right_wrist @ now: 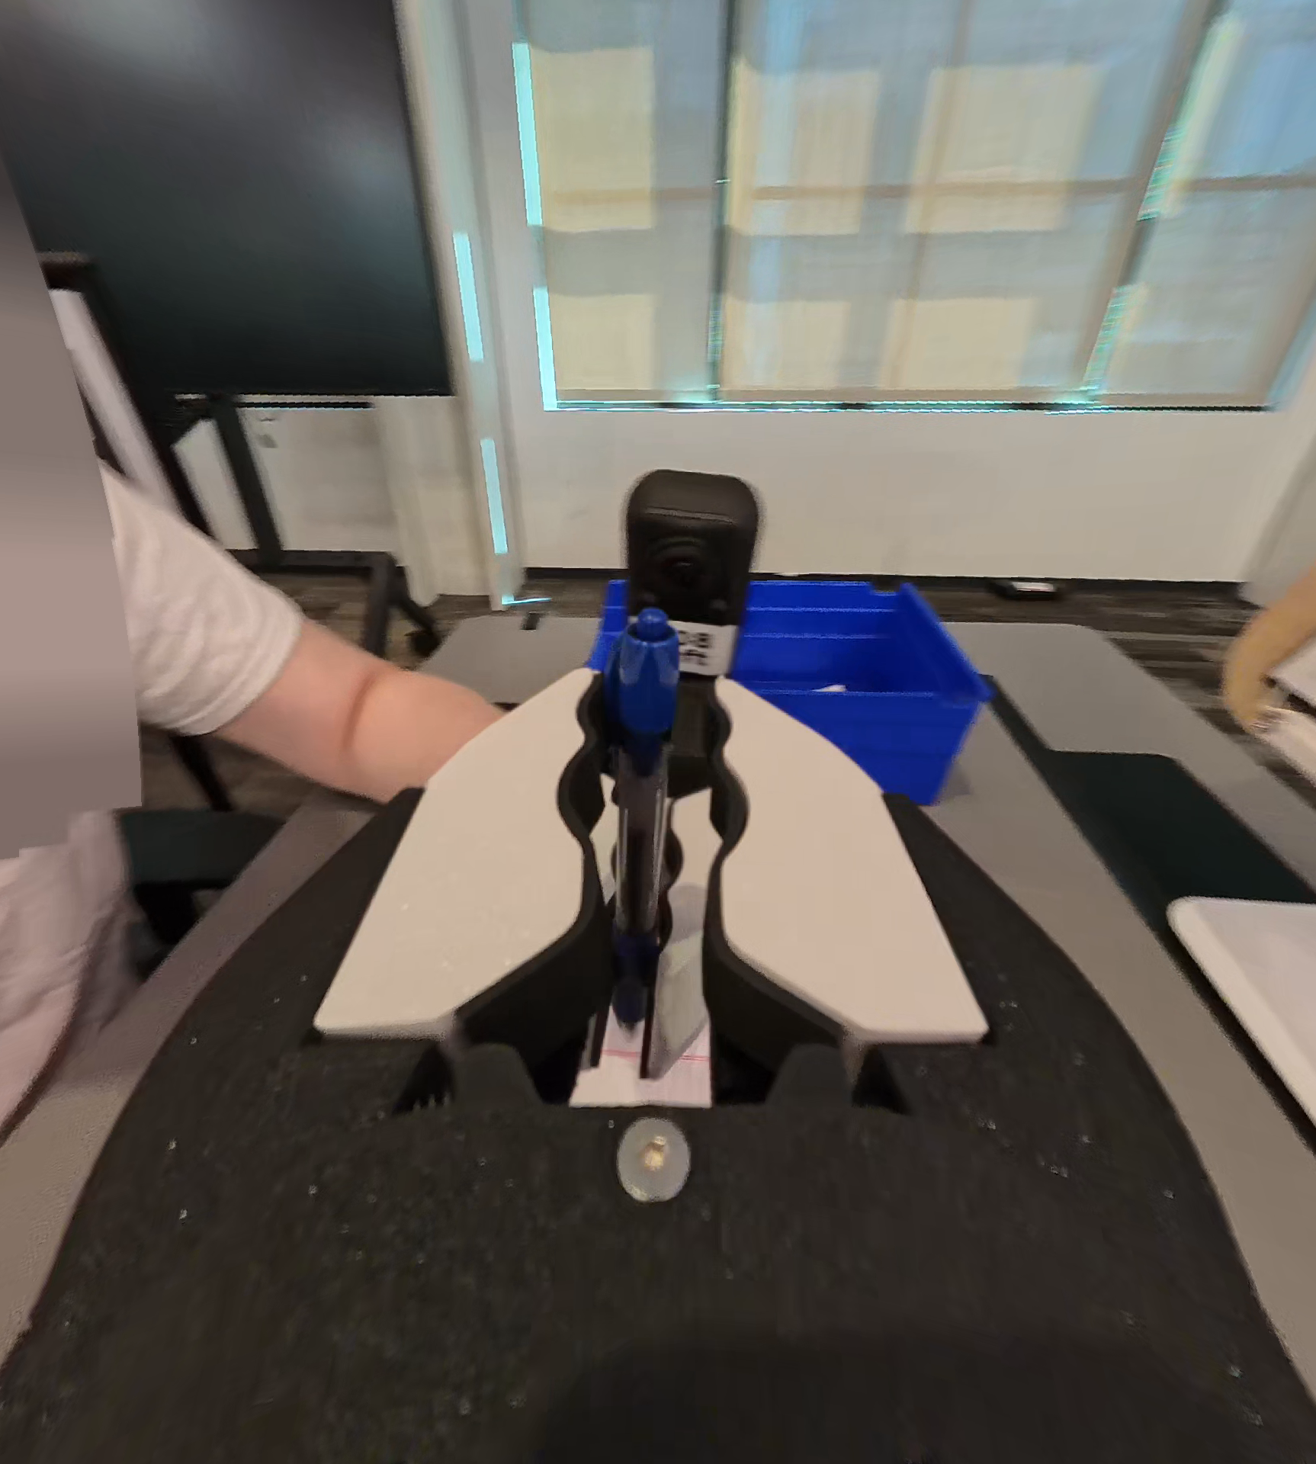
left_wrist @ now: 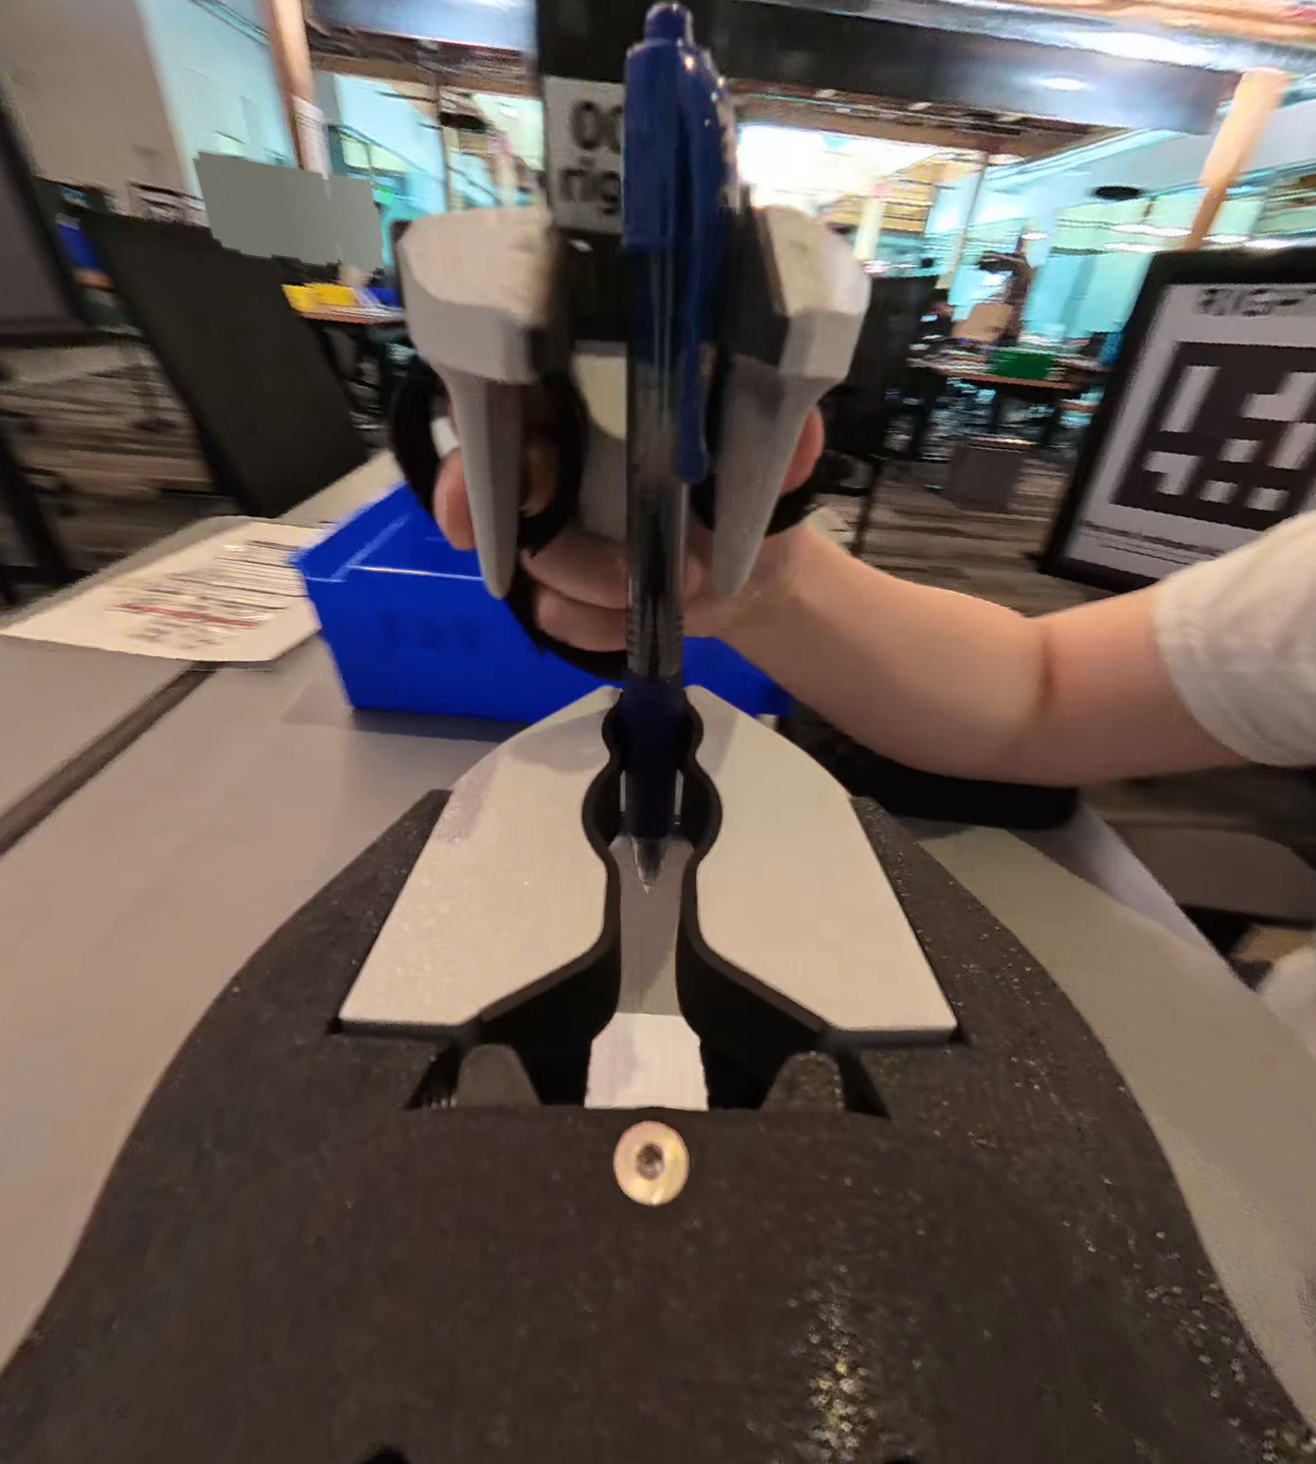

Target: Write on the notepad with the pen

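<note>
A blue pen (left_wrist: pixel 659 396) stands upright over the grey table. My left gripper (left_wrist: pixel 651 705) is shut on the pen's dark blue grip, just above the tip (left_wrist: pixel 647 875). My right gripper (right_wrist: pixel 655 689) faces the left one. Its jaws are open and straddle the pen's barrel (right_wrist: pixel 639 855), which leans toward its left finger (right_wrist: pixel 480 855). In the left wrist view the right gripper (left_wrist: pixel 611 586) shows behind the pen, held by a hand. A strip of white notepad paper with red lines (right_wrist: pixel 671 1089) shows below the pen tip.
A blue bin (right_wrist: pixel 837 697) stands on the table (left_wrist: pixel 84 871) just beyond the grippers, and it also shows in the left wrist view (left_wrist: pixel 417 634). A printed sheet (left_wrist: pixel 203 594) lies far left. A white tray (right_wrist: pixel 1312 1014) sits at the right. A person's arm (left_wrist: pixel 995 697) reaches in. The left gripper's tips are roughly 9 centimetres from the right gripper's.
</note>
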A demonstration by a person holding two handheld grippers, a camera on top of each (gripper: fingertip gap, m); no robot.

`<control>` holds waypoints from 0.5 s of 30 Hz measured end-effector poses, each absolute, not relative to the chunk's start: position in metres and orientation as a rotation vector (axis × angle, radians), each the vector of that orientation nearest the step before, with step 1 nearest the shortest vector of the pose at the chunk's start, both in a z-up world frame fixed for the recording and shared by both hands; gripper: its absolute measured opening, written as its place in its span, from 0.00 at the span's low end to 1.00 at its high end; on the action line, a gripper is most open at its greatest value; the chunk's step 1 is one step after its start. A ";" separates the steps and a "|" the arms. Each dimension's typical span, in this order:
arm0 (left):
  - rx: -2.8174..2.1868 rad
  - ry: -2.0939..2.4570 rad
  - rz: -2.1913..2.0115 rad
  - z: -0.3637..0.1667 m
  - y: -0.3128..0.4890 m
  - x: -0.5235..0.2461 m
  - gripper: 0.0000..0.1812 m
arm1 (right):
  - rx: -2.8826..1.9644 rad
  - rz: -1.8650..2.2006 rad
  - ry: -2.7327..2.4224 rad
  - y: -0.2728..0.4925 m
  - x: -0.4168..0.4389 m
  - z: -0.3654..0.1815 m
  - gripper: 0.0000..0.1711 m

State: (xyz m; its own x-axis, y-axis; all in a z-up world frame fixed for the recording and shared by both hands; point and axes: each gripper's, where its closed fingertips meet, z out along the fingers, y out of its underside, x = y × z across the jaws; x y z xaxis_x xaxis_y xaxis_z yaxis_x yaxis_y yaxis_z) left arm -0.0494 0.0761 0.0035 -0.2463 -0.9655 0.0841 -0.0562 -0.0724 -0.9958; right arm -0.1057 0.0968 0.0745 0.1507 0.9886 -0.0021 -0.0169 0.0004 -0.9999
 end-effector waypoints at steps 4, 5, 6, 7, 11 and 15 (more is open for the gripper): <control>-1.257 1.248 -1.243 0.006 0.103 -0.049 0.05 | -1.305 0.933 -0.938 0.115 -0.100 0.086 0.15; -1.273 1.217 -1.217 0.006 0.108 -0.050 0.05 | -1.314 0.905 -0.911 0.117 -0.100 0.088 0.15; -1.287 1.200 -1.185 0.006 0.111 -0.050 0.05 | -1.317 0.887 -0.892 0.118 -0.101 0.090 0.15; -1.295 1.189 -1.148 0.005 0.114 -0.050 0.05 | -1.336 0.868 -0.875 0.119 -0.102 0.089 0.16; -1.299 1.151 -0.995 0.005 0.125 -0.053 0.05 | -1.402 0.847 -0.804 0.126 -0.109 0.083 0.15; -1.317 1.125 -0.874 0.003 0.133 -0.055 0.05 | -1.430 0.792 -0.721 0.133 -0.109 0.080 0.09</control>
State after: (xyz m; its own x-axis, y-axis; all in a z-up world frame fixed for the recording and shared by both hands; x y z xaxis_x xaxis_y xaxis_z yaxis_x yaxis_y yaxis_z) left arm -0.0553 0.1326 0.0034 0.2664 -0.9558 -0.1247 -0.1157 0.0967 -0.9886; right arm -0.1086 0.1334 0.0805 0.5634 0.8254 -0.0368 -0.0411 -0.0165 -0.9990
